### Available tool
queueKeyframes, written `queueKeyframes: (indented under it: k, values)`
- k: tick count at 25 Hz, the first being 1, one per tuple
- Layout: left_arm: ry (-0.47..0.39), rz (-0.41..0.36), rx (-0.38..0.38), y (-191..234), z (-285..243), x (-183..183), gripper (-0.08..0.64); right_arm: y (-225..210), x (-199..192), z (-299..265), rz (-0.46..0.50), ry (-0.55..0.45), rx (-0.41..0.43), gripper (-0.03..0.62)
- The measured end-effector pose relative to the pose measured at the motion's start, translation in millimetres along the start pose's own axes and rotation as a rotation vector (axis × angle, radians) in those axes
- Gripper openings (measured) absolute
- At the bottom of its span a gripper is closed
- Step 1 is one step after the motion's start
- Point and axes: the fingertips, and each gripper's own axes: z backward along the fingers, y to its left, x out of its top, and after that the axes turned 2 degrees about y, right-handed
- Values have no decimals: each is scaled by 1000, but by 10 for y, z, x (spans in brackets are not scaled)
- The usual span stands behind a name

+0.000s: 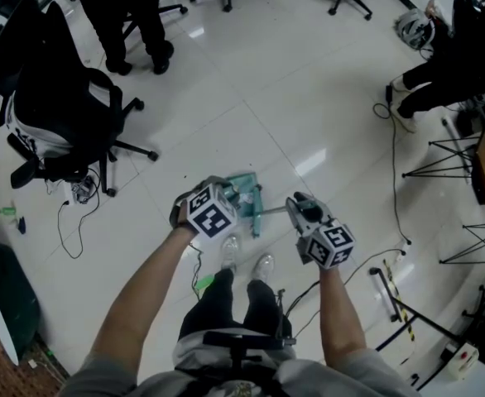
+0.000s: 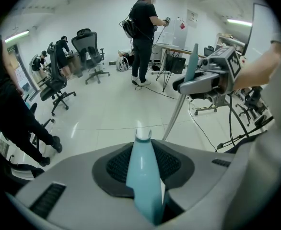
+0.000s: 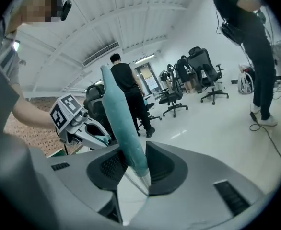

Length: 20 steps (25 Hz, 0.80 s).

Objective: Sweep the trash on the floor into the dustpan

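Observation:
My left gripper [image 1: 239,198] is shut on the pale teal handle [image 2: 143,171] of the dustpan [image 1: 244,188], which hangs low in front of my feet in the head view. To its right, my right gripper [image 1: 300,208] is shut on the broom; the broom's teal grip [image 3: 122,123] runs up between its jaws and the metal pole [image 1: 273,212] reaches left toward the dustpan. In the left gripper view the right gripper [image 2: 208,82] holds that pole [image 2: 178,113] just ahead. A small green scrap [image 1: 203,284] lies on the floor by my shoes.
A black office chair [image 1: 64,118] stands at the left, and more chairs stand at the back. One person [image 1: 131,19] stands at the far left and another [image 1: 441,64] crouches at the right. Cables [image 1: 396,180] and tripod stands [image 1: 458,160] cross the right side. A green mat [image 1: 7,300] lies at the lower left.

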Motion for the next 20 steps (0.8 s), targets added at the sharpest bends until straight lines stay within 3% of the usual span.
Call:
queueKeyframes:
  k: [5, 13, 20]
  values:
    - [-22, 19, 0, 33, 12, -64, 109, 212, 60, -11, 24, 0, 28, 97]
    - [-56, 27, 25, 99, 51, -115, 109, 331, 343, 209, 69, -58, -44, 91]
    - [-114, 54, 23, 28, 51, 73, 107, 357, 682, 502, 177, -93, -126, 87]
